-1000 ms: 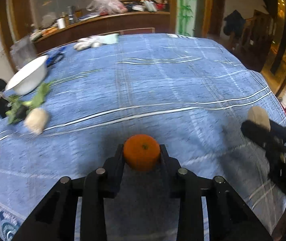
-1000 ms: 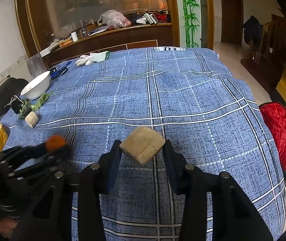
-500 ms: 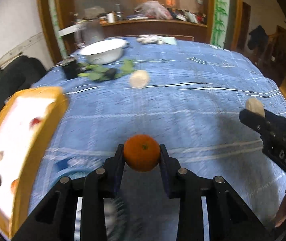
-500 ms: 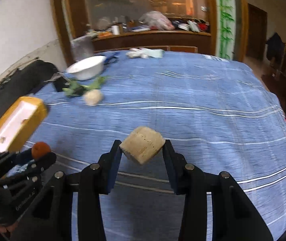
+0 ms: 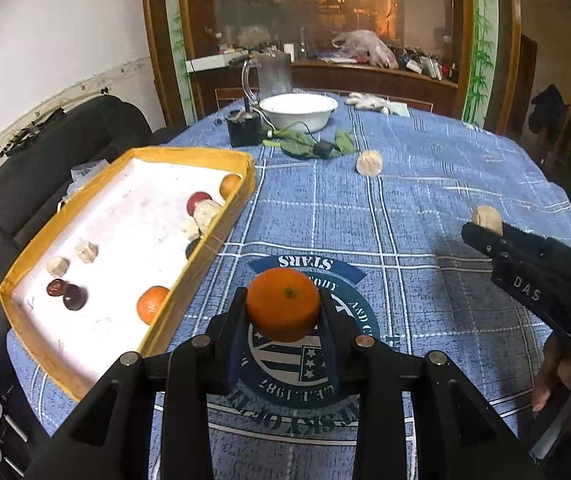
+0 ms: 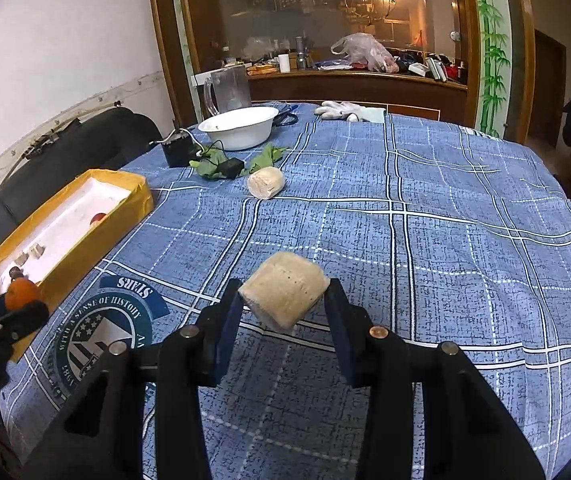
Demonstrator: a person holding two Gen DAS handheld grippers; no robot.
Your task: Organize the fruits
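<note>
My left gripper (image 5: 283, 310) is shut on an orange (image 5: 283, 304), held above the blue cloth just right of the yellow tray (image 5: 173, 308). That tray has a white floor and holds another orange (image 5: 152, 304), dark round fruits (image 5: 67, 294) and pale chunks (image 5: 85, 251). My right gripper (image 6: 283, 306) is shut on a pale beige chunk (image 6: 283, 298) over the middle of the table. In the left wrist view the right gripper (image 5: 485, 224) shows at the right edge. A second beige chunk (image 6: 265, 182) lies loose on the cloth farther back.
A white bowl (image 6: 241, 128), green leaves (image 6: 263, 158), a small black box (image 6: 177, 151) and a clear jug (image 6: 229, 90) stand at the far left of the table. White gloves (image 6: 341, 111) lie at the far edge. A black sofa (image 5: 45, 152) runs along the left.
Both grippers have swung left toward the yellow tray, which now fills the left of the left wrist view. Each keeps its hold on its item.
</note>
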